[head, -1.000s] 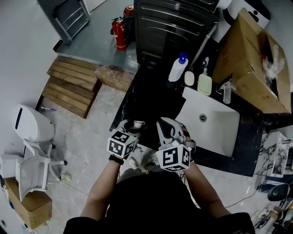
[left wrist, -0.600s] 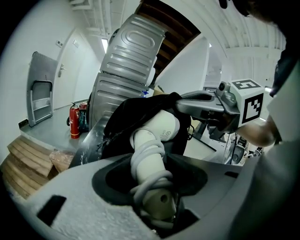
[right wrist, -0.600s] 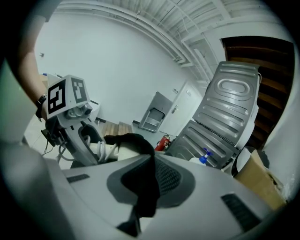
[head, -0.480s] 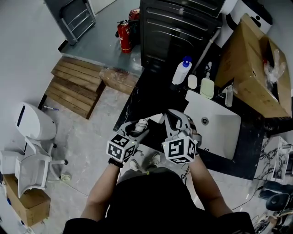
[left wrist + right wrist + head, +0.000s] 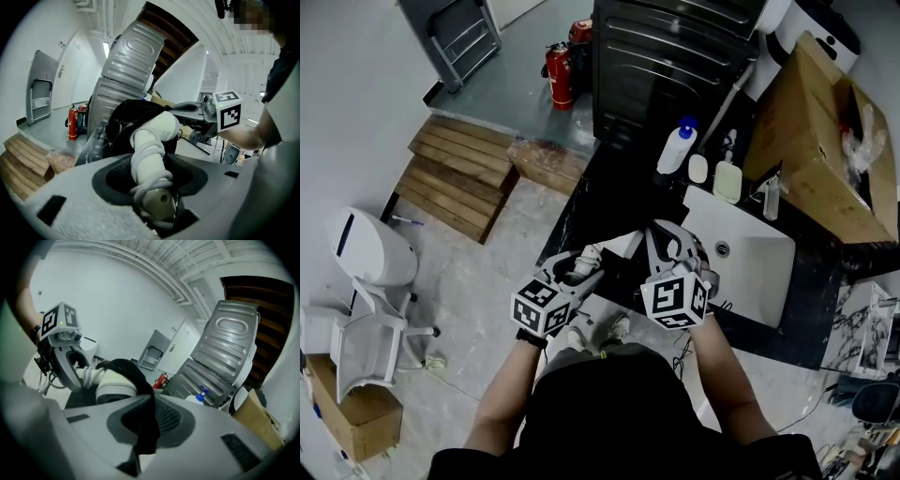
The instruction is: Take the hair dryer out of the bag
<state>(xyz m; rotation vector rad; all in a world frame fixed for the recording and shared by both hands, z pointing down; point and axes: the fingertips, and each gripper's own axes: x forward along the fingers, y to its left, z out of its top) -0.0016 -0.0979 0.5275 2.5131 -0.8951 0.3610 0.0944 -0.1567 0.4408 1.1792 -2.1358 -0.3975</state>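
My left gripper point(image 5: 151, 180) has its jaws set wide and clamped on the handle of the hair dryer point(image 5: 159, 129). My right gripper point(image 5: 143, 427) has its jaws nearly together, pinching a fold of the black bag point(image 5: 138, 390).

I count one hair dryer and one bag. The dryer is white, with a rounded head and a cream cap on the butt of the handle. Its white cord point(image 5: 149, 157) is wound round the handle in several loops, and the jaws press on those loops too. There is a small grey mark on the head, too small for me to read. The handle is clear of the bag. The head sits at the bag's mouth with black cloth draped over and behind it, and a strip of that cloth runs from the head down into my right jaws.

In the head view both grippers are held in the air, close together, over the front edge of the black counter point(image 5: 609, 202), just left of the one white sink point(image 5: 755, 277). Each carries one marker cube, left point(image 5: 542, 307) and right point(image 5: 677, 300), bearing black-and-white squares and no letters.

Behind the sink stand one white bottle with a blue cap point(image 5: 677, 148), one pale green bottle point(image 5: 727, 178) and one small white piece point(image 5: 698, 169) between them. One cardboard box point(image 5: 811, 141) sits at the right. On the floor are one red fire extinguisher point(image 5: 558, 61) and one stack of wooden boards point(image 5: 455, 173).
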